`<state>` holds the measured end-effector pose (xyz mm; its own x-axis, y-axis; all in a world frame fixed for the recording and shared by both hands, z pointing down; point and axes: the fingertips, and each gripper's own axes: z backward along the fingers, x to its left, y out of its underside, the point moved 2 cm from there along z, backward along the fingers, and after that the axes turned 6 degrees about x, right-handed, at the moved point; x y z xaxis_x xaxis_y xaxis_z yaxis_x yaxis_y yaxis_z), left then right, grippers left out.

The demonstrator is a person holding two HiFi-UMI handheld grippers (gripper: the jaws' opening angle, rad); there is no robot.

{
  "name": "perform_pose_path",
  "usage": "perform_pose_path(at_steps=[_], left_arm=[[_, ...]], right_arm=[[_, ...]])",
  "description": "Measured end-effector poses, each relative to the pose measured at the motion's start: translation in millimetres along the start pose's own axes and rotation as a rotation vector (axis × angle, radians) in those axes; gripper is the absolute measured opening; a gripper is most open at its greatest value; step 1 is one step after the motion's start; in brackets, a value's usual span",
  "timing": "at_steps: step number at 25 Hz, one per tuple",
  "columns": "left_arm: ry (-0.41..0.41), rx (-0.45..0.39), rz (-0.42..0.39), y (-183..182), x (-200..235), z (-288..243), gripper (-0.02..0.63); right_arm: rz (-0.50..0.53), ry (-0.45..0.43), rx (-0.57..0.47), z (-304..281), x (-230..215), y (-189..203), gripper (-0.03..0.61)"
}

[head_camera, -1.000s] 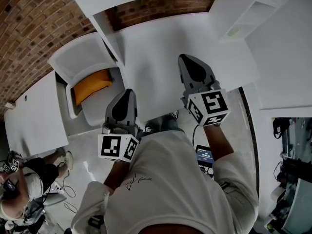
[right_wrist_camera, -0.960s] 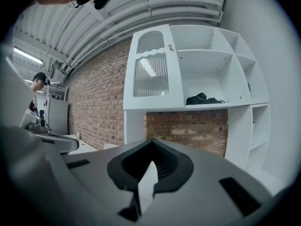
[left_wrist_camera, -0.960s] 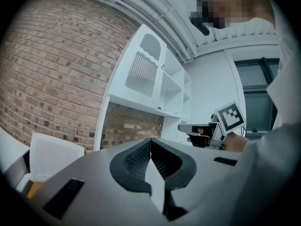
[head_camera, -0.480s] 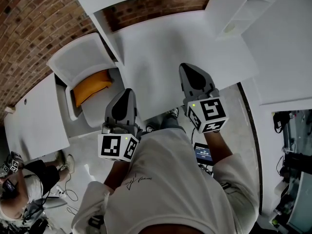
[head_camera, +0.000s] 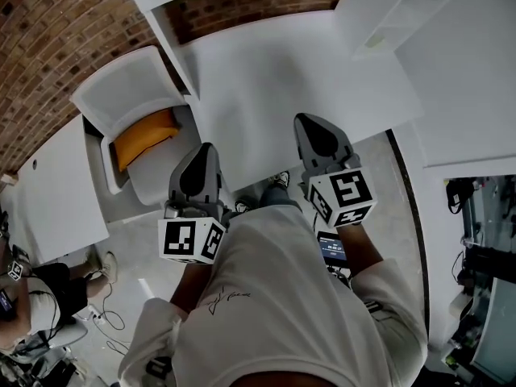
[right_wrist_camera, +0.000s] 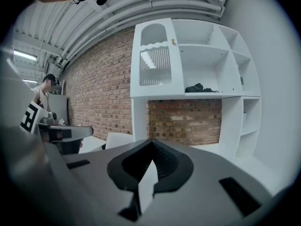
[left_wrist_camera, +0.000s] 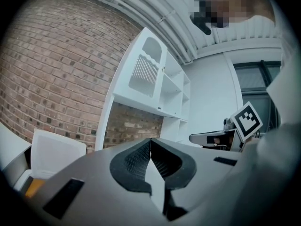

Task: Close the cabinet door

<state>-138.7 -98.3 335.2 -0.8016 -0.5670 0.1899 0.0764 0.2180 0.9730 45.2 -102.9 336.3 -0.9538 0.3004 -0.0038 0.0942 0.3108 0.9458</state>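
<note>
The white cabinet (right_wrist_camera: 197, 55) stands against a brick wall. Its door (right_wrist_camera: 155, 60), with an arched pane, a slatted panel and a small gold knob (right_wrist_camera: 172, 42), lies flush with the cabinet front. The left gripper view shows the same door (left_wrist_camera: 146, 69) from the side. My left gripper (head_camera: 205, 148) and right gripper (head_camera: 310, 121) hang side by side over a white desk (head_camera: 290, 71), well short of the cabinet. Each is shut with nothing between its jaws, as seen in the left gripper (left_wrist_camera: 150, 141) and right gripper (right_wrist_camera: 151, 142) views.
A white chair with an orange cushion (head_camera: 143, 137) stands left of the desk. Another white table (head_camera: 48, 192) lies further left, with a second person (head_camera: 28, 301) beside it. A dark item (right_wrist_camera: 200, 87) lies on an open cabinet shelf. A small screen (head_camera: 330, 248) shows by my waist.
The right gripper has drawn back a little toward my body. The left gripper has hardly moved. Both stay shut.
</note>
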Motion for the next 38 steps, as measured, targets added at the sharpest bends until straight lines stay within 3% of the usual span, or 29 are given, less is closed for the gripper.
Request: perform_pose_path(at_steps=[14,38], left_arm=[[0.005,0.038,0.021,21,-6,-1,0.017],[-0.009,0.028,0.027,15,5,1,0.017]], right_arm=[[-0.046,-0.015,0.114,21,7,43,0.023],[0.051,-0.09,0.121,15,12,26,0.021]])
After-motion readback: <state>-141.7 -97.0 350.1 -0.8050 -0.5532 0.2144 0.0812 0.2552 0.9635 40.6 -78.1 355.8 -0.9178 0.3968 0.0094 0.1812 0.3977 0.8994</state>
